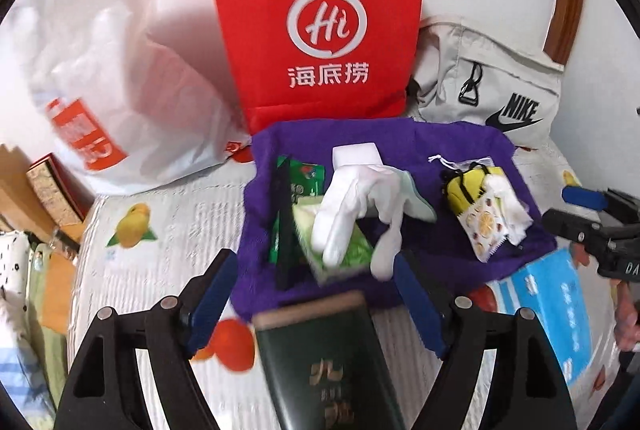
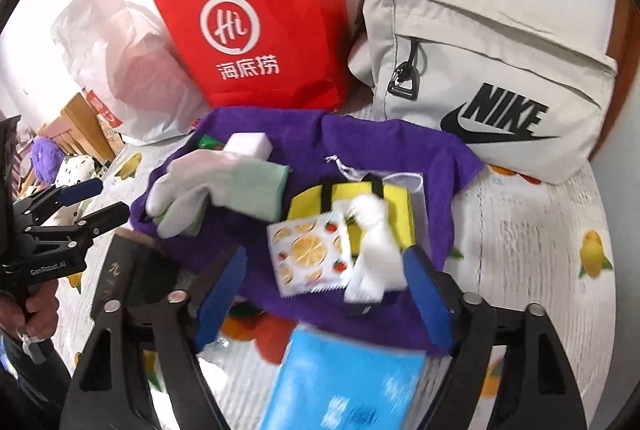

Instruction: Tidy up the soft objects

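A purple cloth (image 1: 460, 142) (image 2: 280, 134) lies spread on the fruit-print bed cover and carries the soft items. On it lie a white glove (image 1: 352, 202) (image 2: 180, 186), a green tissue pack (image 1: 348, 250), a white block (image 1: 356, 154), a yellow mini bag (image 1: 464, 190) (image 2: 392, 206), a fruit-print packet (image 1: 484, 230) (image 2: 308, 254) and crumpled white tissue (image 2: 372, 250). My left gripper (image 1: 316, 302) (image 2: 114, 198) stands open above a dark green box (image 1: 324, 362). My right gripper (image 2: 324, 294) (image 1: 558, 206) is open around the packet and tissue, above a blue pack (image 2: 348, 382).
A red paper bag (image 1: 316, 26) stands against the wall behind the cloth. A white plastic bag (image 1: 104, 78) lies to its left and a grey Nike bag (image 2: 500, 86) to its right. Boxes and cartons (image 1: 44, 186) sit at the far left edge.
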{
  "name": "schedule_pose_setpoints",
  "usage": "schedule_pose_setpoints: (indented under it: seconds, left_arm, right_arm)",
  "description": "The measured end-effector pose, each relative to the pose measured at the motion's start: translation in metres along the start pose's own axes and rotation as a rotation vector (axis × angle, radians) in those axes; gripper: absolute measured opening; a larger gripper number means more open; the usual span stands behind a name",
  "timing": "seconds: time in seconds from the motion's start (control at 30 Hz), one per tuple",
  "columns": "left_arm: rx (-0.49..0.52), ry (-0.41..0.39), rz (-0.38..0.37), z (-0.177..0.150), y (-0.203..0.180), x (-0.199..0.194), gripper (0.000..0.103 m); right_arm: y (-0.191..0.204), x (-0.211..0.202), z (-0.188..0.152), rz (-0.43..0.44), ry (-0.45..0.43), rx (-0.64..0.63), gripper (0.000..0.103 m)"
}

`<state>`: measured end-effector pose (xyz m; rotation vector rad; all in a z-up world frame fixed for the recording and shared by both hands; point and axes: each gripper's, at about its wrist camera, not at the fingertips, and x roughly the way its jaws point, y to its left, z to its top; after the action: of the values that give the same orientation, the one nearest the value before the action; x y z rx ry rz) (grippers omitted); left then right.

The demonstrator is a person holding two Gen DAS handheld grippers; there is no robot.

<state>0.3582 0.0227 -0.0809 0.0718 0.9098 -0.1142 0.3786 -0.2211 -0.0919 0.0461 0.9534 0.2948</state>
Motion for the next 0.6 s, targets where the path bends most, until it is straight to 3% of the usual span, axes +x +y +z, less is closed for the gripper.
schedule_pose_setpoints:
  seconds: [0.17, 0.43, 0.6]
  left_arm:
    - [-0.027, -0.035, -0.027, -0.02, 0.002, -0.041, 0.088]
    - [-0.03, -0.107, -0.056, -0.062, -0.011, -0.108, 0.094]
    - [-0.054, -0.128, -0.085, -0.094, -0.02, -0.144, 0.098]
  right_arm:
    - [0.025, -0.034, -0.031, -0.004, -0.018, 0.01, 0.089]
    - [0.052, -0.093, -0.078, -0.044, -0.045, 0.055, 0.089]
    - [0.068, -0.133, -0.112, -0.128, -0.101, 0.067, 0.089]
